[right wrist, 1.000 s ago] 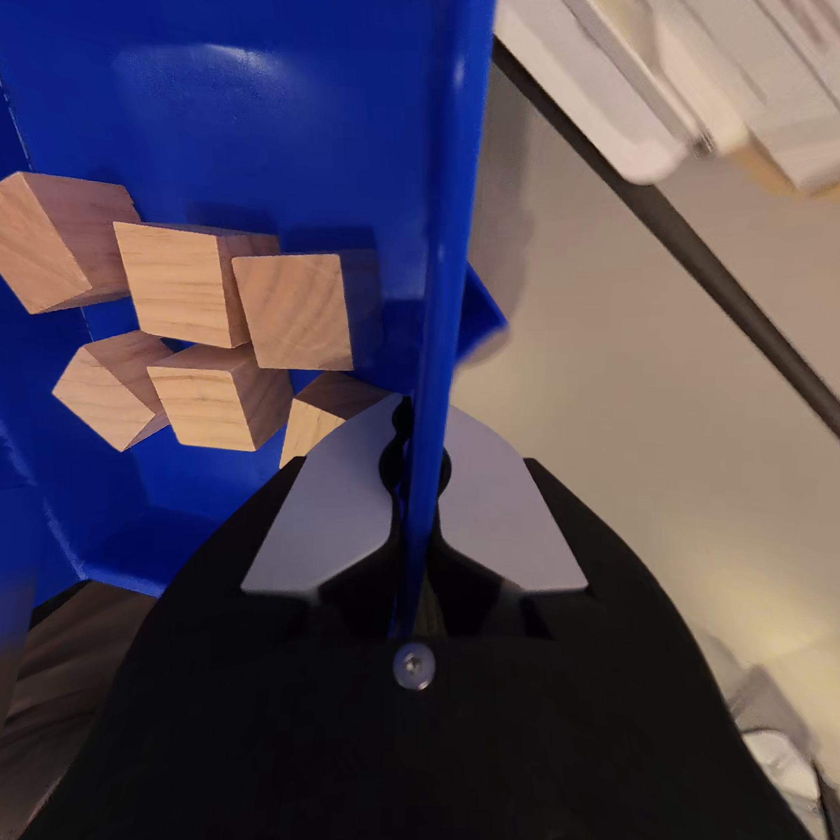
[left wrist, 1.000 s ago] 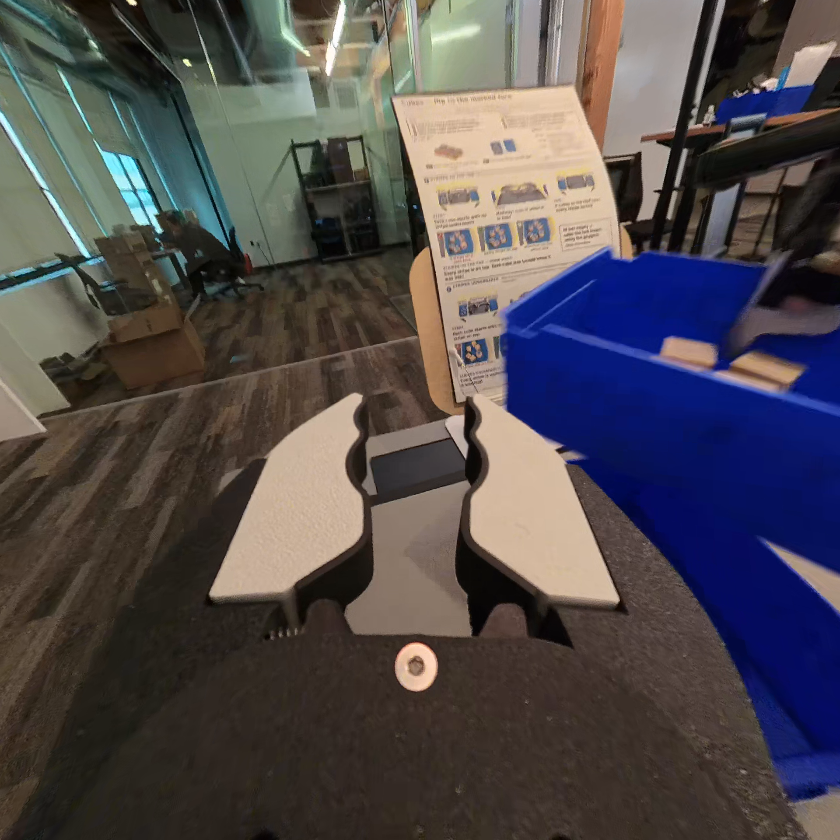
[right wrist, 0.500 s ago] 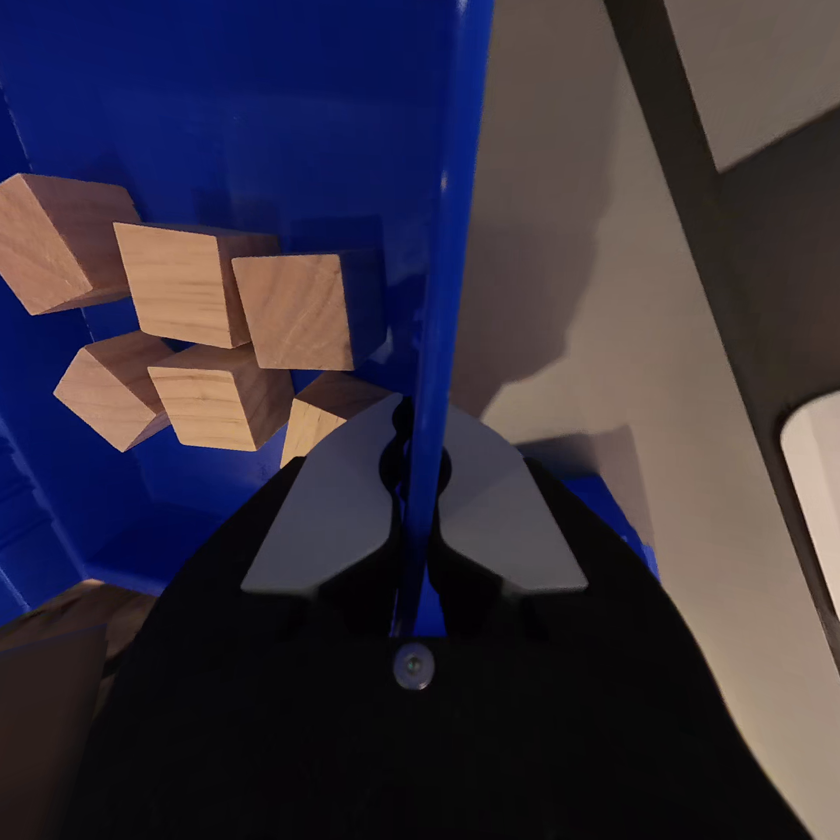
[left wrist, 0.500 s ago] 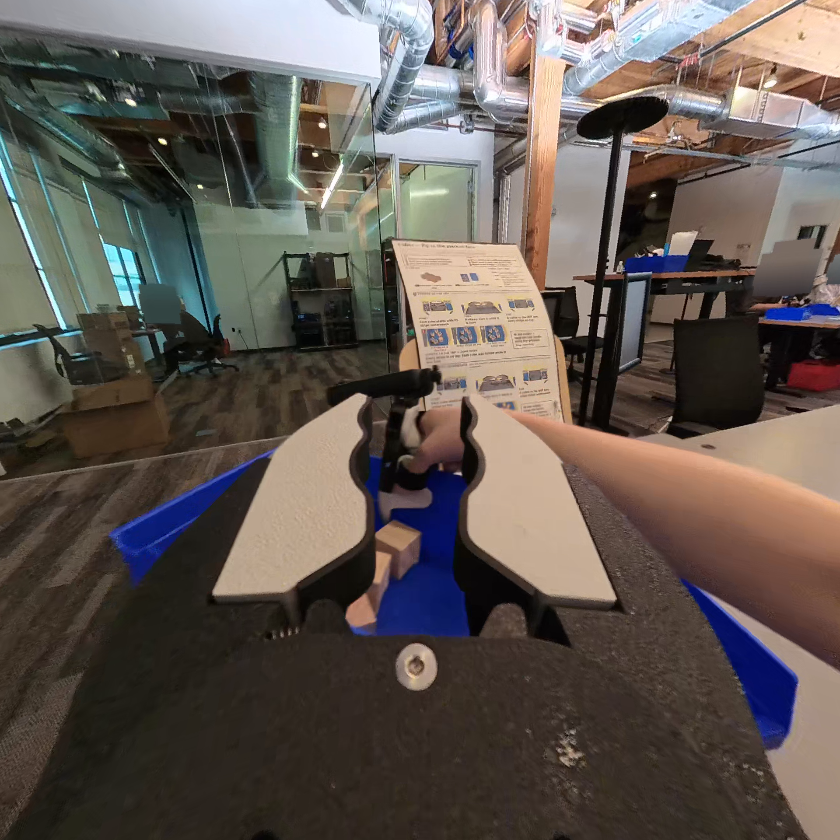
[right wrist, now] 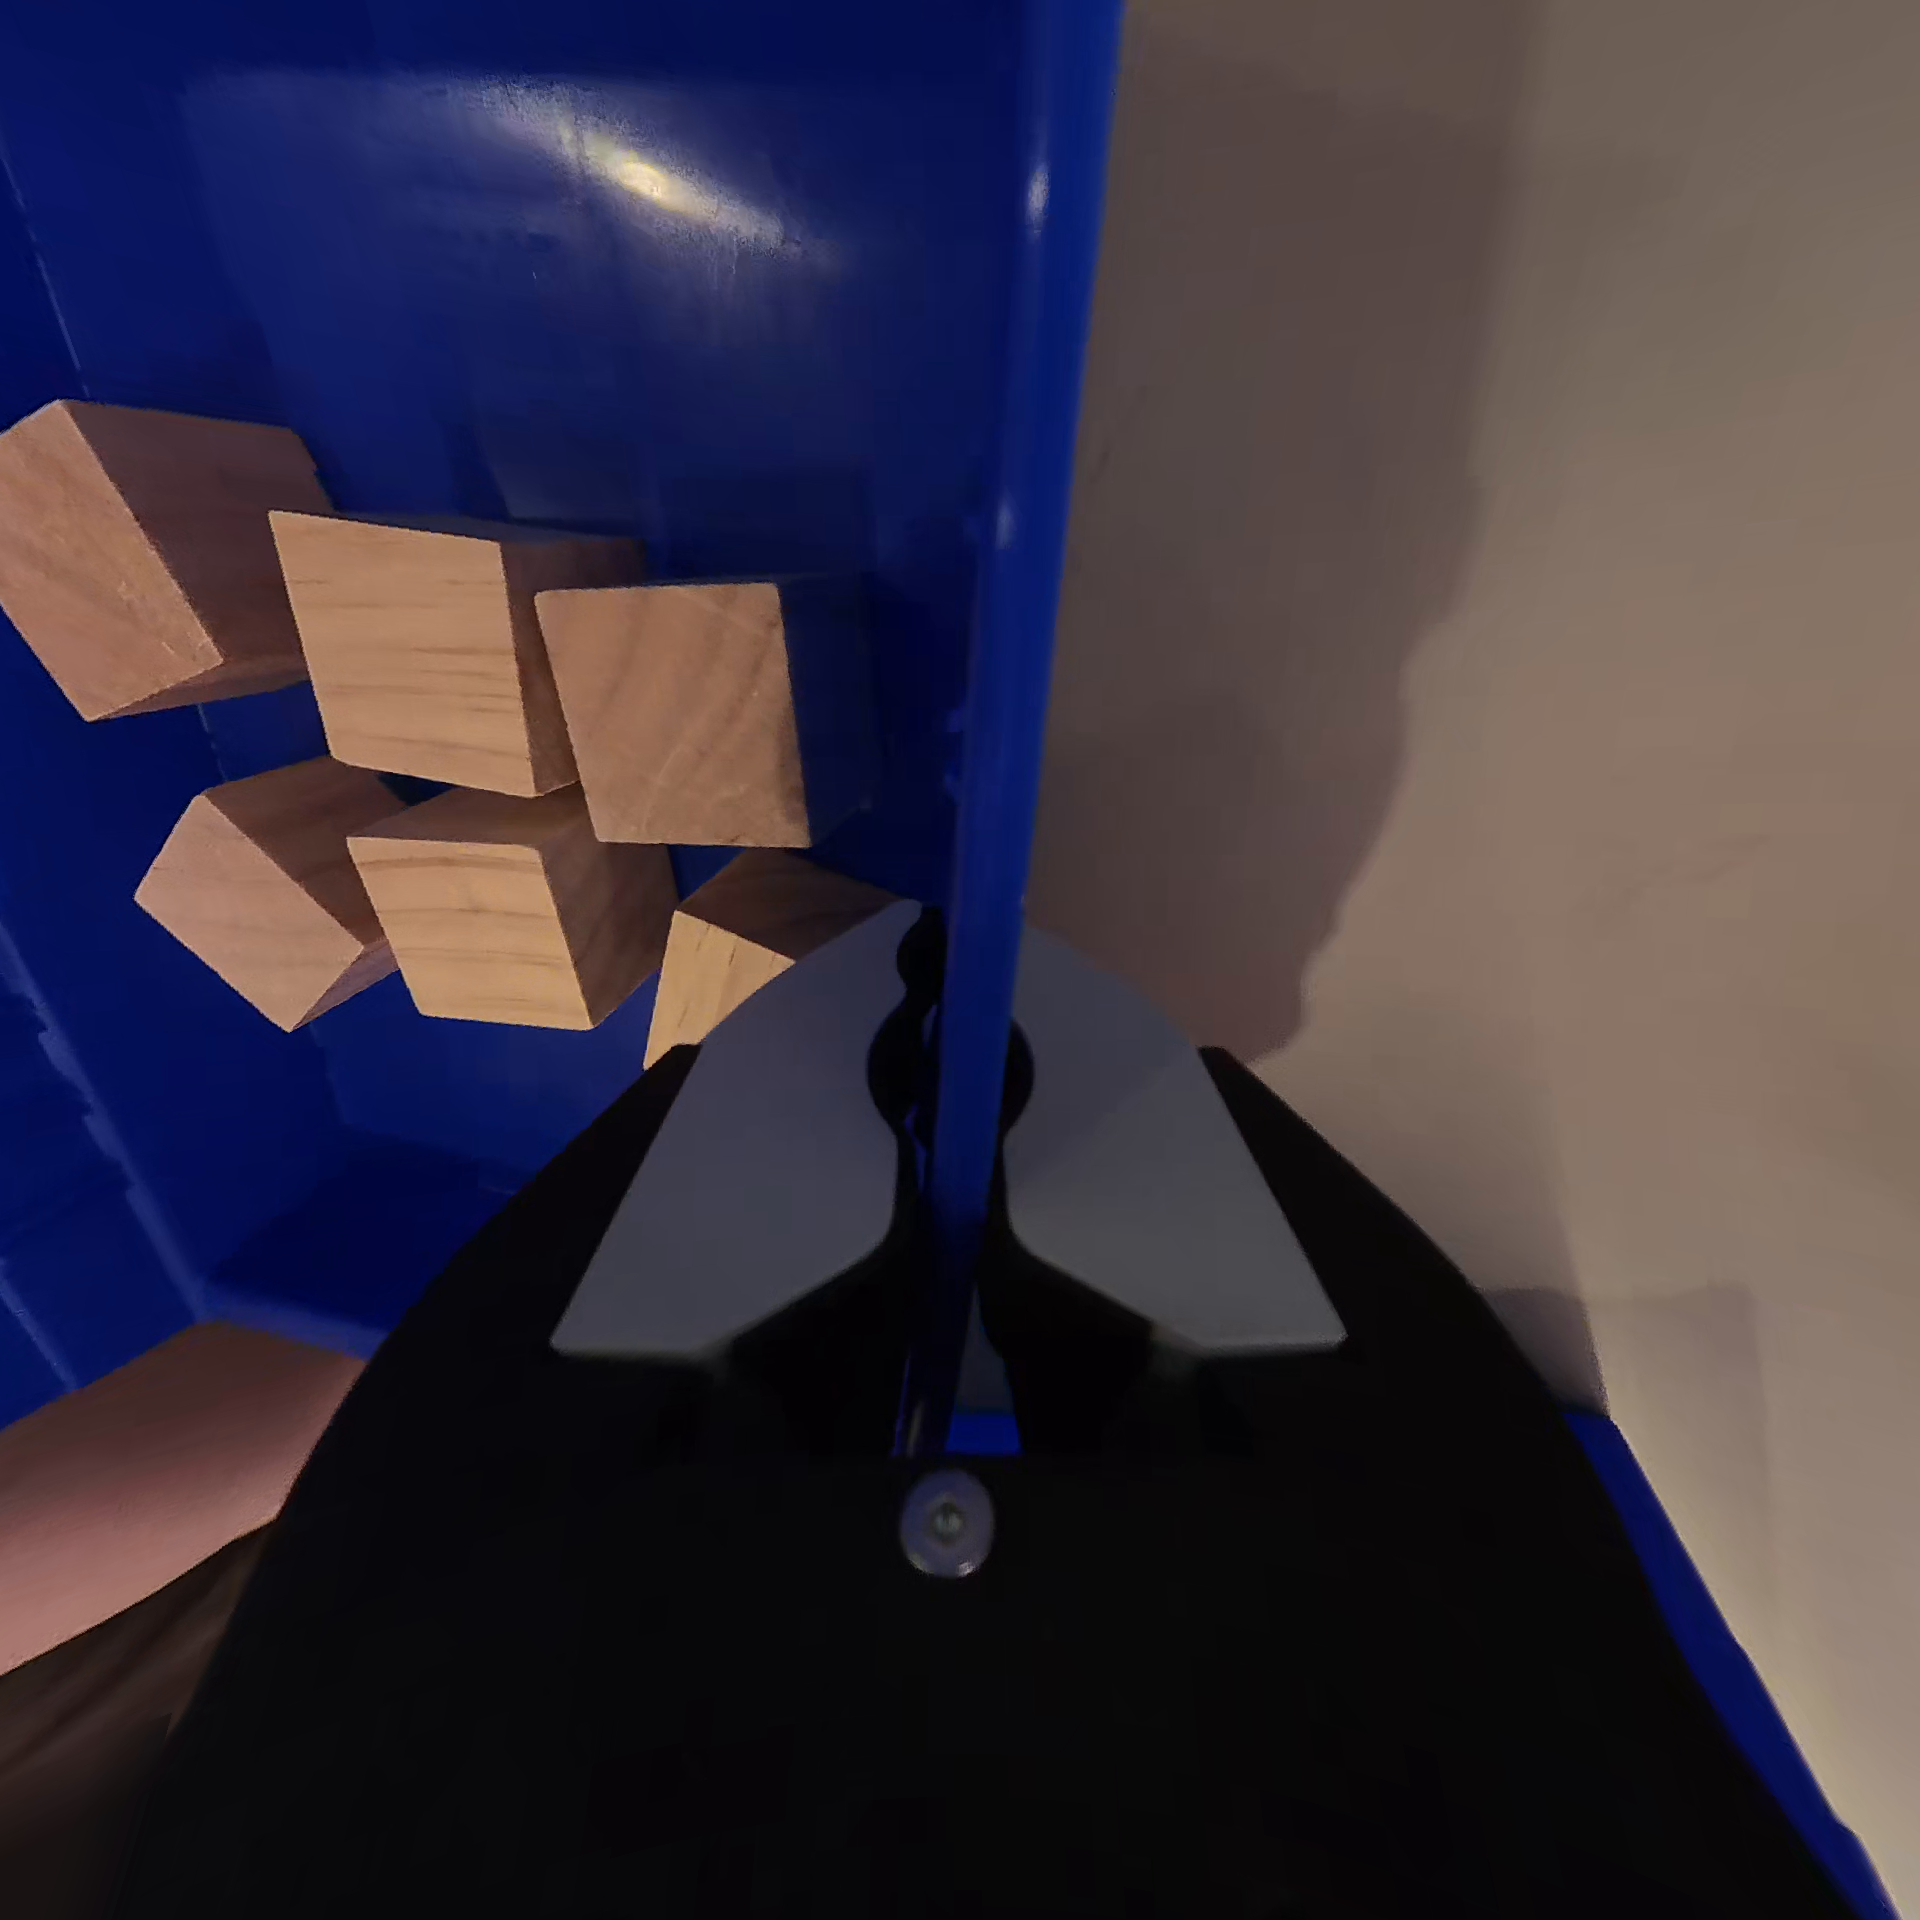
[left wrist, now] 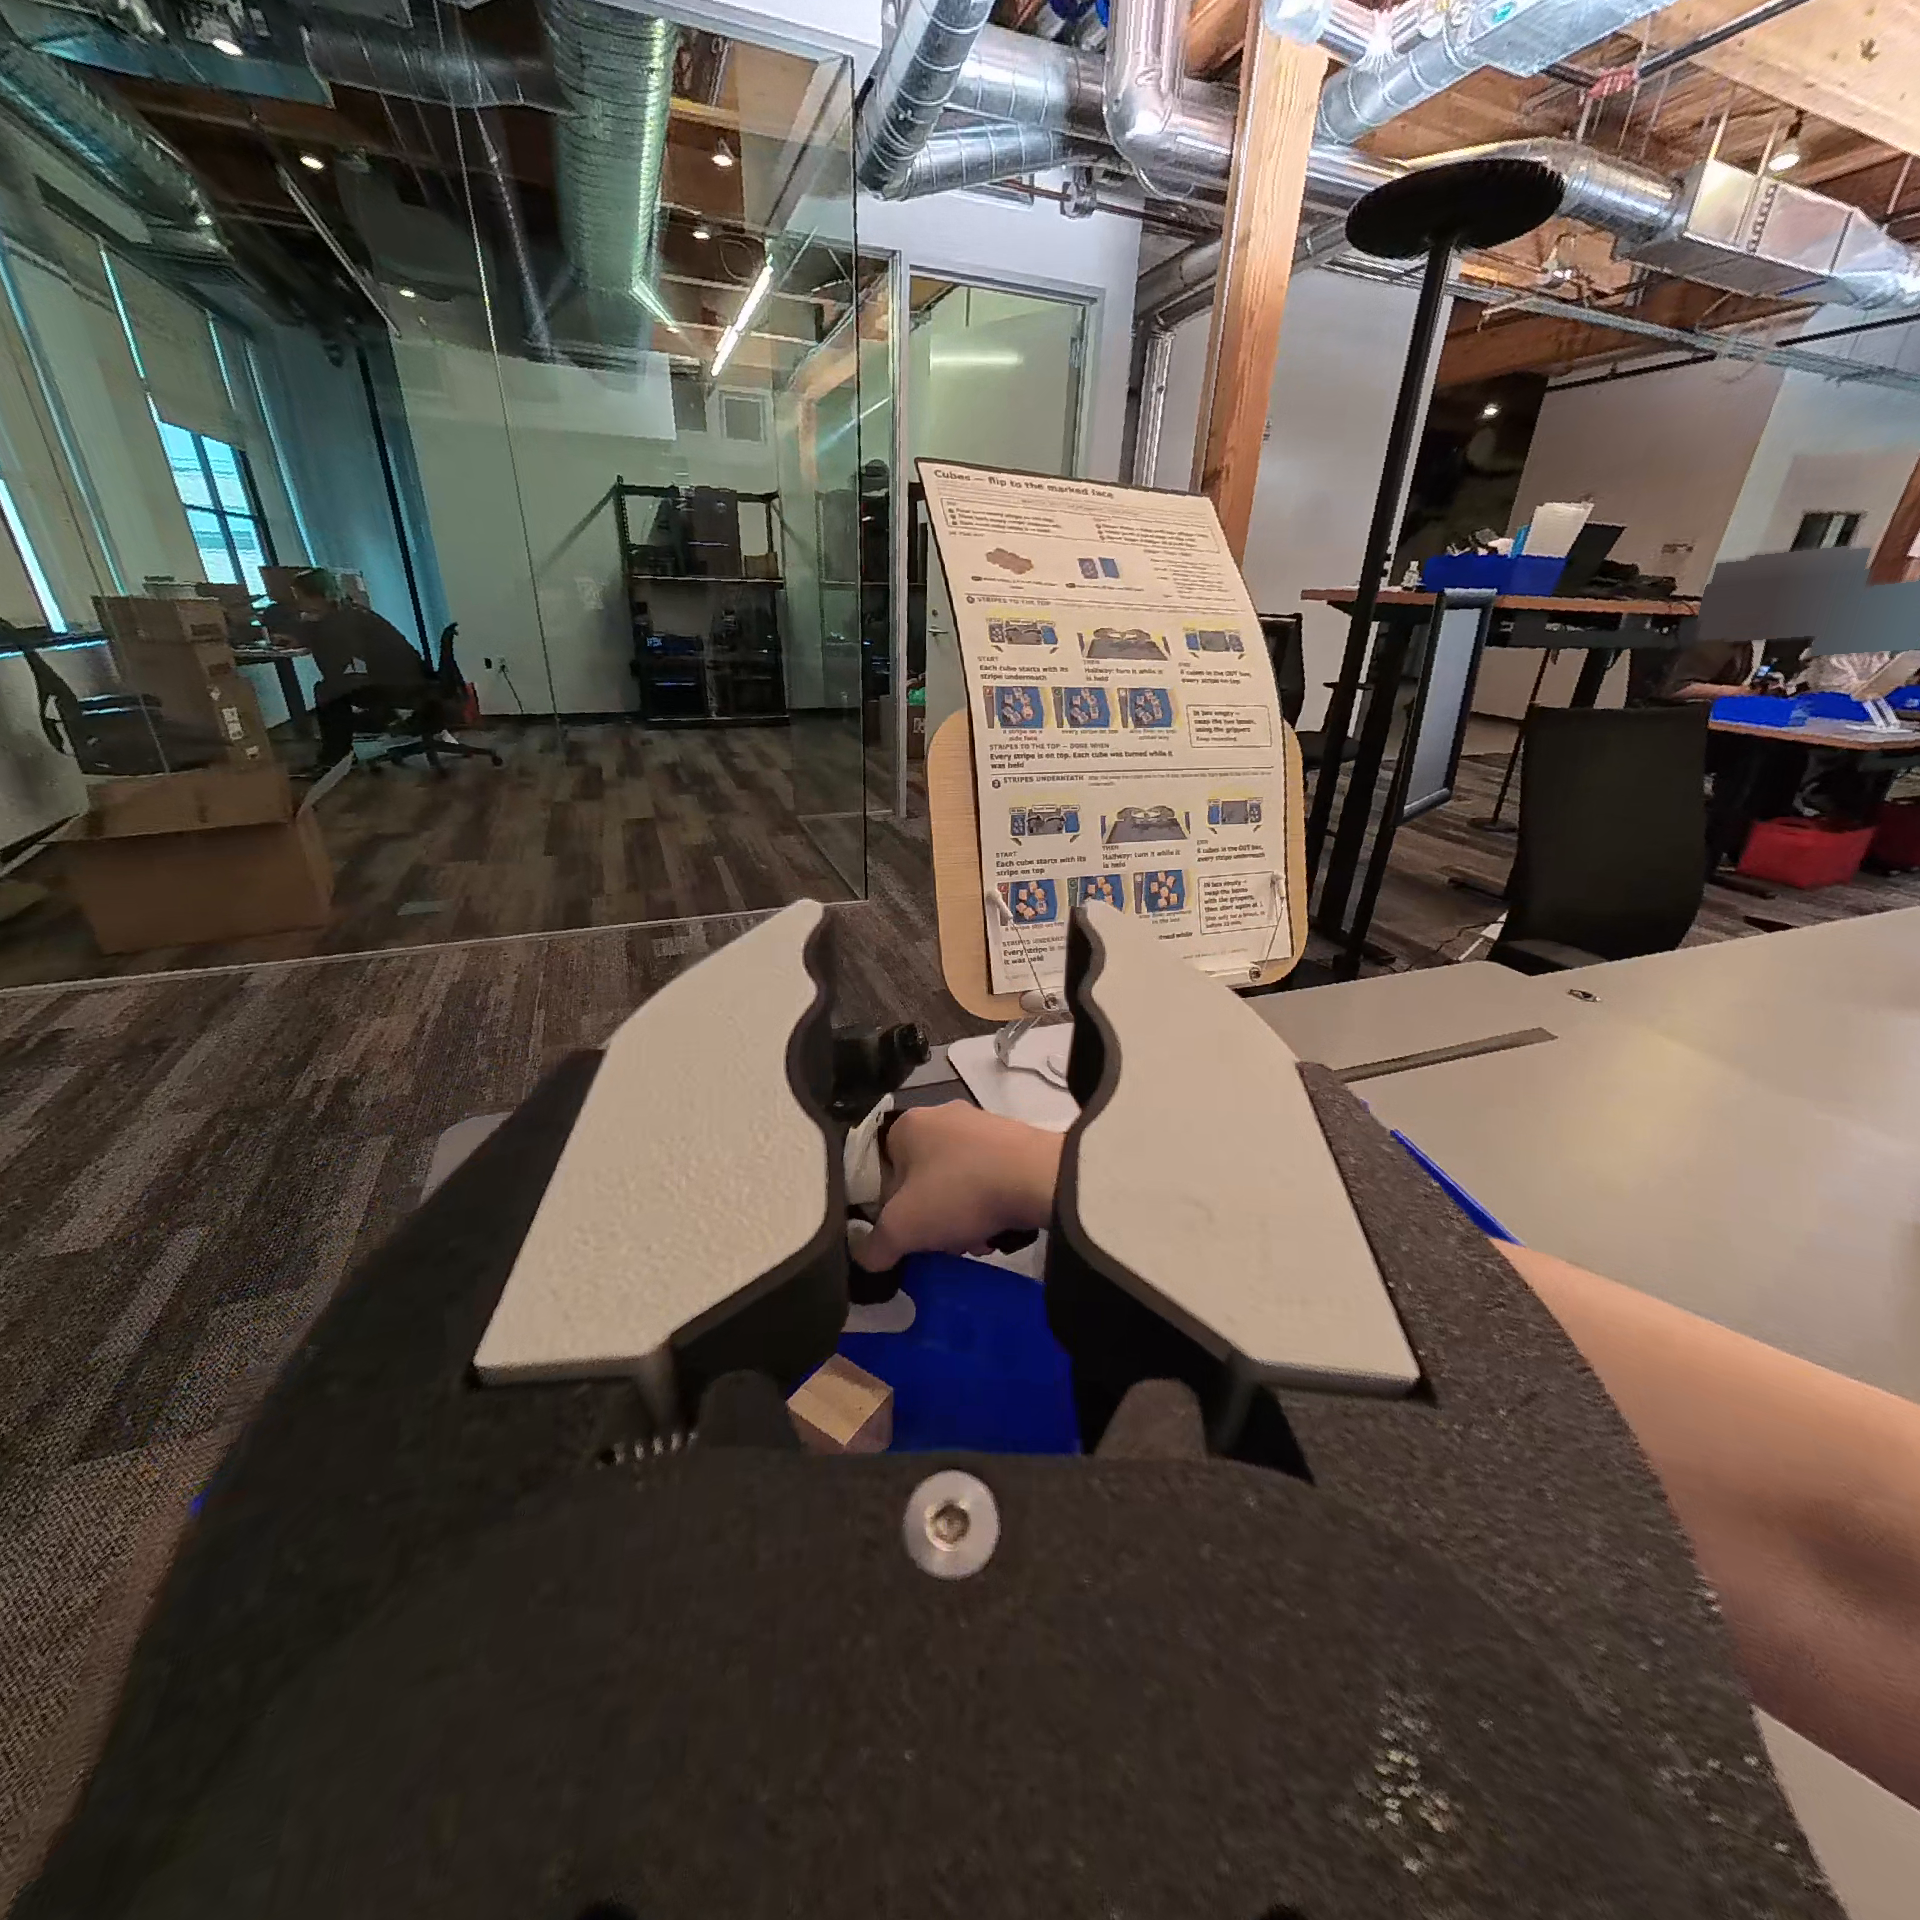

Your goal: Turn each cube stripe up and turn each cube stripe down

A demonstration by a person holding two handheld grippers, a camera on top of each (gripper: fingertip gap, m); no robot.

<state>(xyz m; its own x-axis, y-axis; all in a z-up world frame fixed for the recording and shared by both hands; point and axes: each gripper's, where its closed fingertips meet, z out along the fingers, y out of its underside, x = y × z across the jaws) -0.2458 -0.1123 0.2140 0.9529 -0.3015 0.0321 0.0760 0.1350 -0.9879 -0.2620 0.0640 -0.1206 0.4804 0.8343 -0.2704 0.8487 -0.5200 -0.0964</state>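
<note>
My right gripper (right wrist: 961, 935) is shut on the side wall of a blue bin (right wrist: 1023, 623). Several plain wooden cubes (right wrist: 675, 717) lie on the bin floor to the left of the wall; no stripe shows on their visible faces. My left gripper (left wrist: 945, 956) is open and empty, above the same blue bin (left wrist: 966, 1361). One wooden cube (left wrist: 842, 1408) shows between its fingers. The hand (left wrist: 966, 1184) with the right gripper is just beyond, and its forearm (left wrist: 1714, 1486) crosses in from the right.
An instruction sheet on a wooden stand (left wrist: 1117, 748) stands at the table's far edge. The grey table (left wrist: 1662, 1122) stretches to the right. Beyond are a glass wall, a wooden post, desks and chairs. A beige surface (right wrist: 1507, 727) lies right of the bin wall.
The blue bin came down from the right to under my left gripper. My right gripper stays shut on its wall; the cubes keep their places. The left view has risen and steadied.
</note>
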